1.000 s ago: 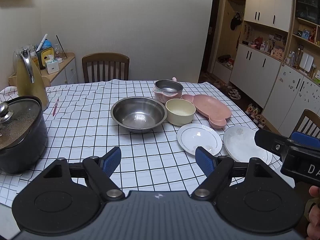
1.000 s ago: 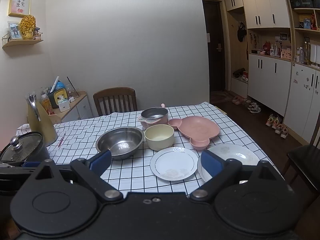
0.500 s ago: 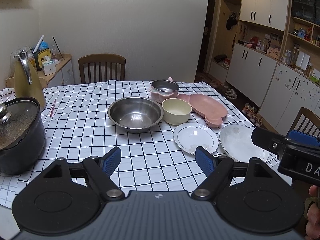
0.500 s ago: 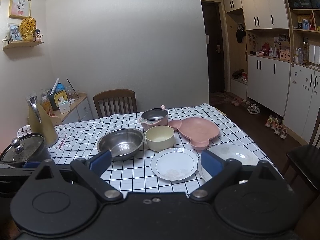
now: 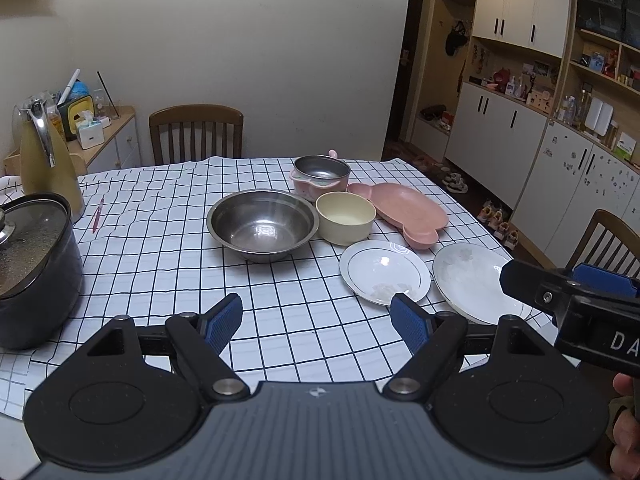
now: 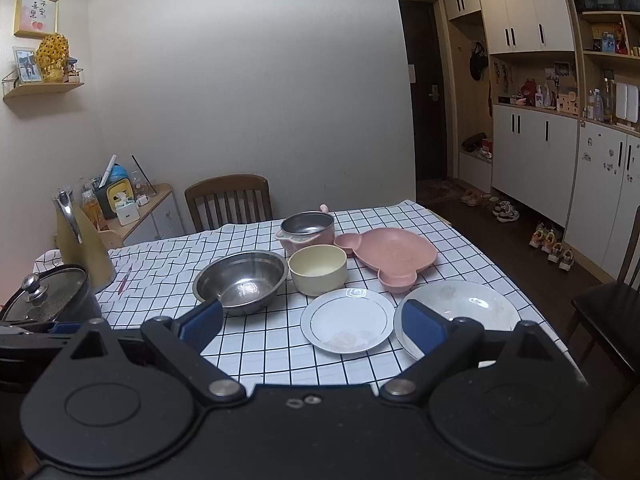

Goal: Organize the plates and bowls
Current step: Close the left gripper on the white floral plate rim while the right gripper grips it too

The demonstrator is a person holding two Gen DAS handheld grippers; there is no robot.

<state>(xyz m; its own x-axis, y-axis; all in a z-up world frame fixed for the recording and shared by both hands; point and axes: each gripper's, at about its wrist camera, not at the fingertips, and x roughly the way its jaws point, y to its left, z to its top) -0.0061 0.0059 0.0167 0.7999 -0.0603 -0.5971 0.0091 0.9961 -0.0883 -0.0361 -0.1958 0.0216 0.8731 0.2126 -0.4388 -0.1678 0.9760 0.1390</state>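
Observation:
On the checked tablecloth [image 5: 160, 256] [image 6: 264, 352] stand a wide steel bowl [image 5: 262, 224] [image 6: 240, 282], a cream bowl [image 5: 345, 218] [image 6: 318, 269], a small steel bowl in a pink holder [image 5: 320, 176] [image 6: 307, 230] and a pink bear-shaped plate [image 5: 404, 210] [image 6: 390, 256]. Nearer lie a gold-rimmed white plate [image 5: 384, 272] [image 6: 347, 320] and a larger white plate [image 5: 468, 280] [image 6: 460, 308]. My left gripper [image 5: 316, 324] hovers open over the near table edge, holding nothing. My right gripper [image 6: 312, 324] is open too, empty, and shows at the right edge of the left wrist view.
A lidded black pot [image 5: 32, 264] [image 6: 44, 292] and a gold kettle [image 5: 44, 160] [image 6: 78, 236] stand at the left. A pink pen [image 5: 97, 214] lies near them. Wooden chairs sit behind the table [image 5: 196, 134] and at the right [image 5: 604, 240]. White cabinets [image 6: 560, 168] line the right wall.
The left wrist view has drifted slightly, so the dishes sit a little lower and more to the left in it. Both grippers stay open and empty.

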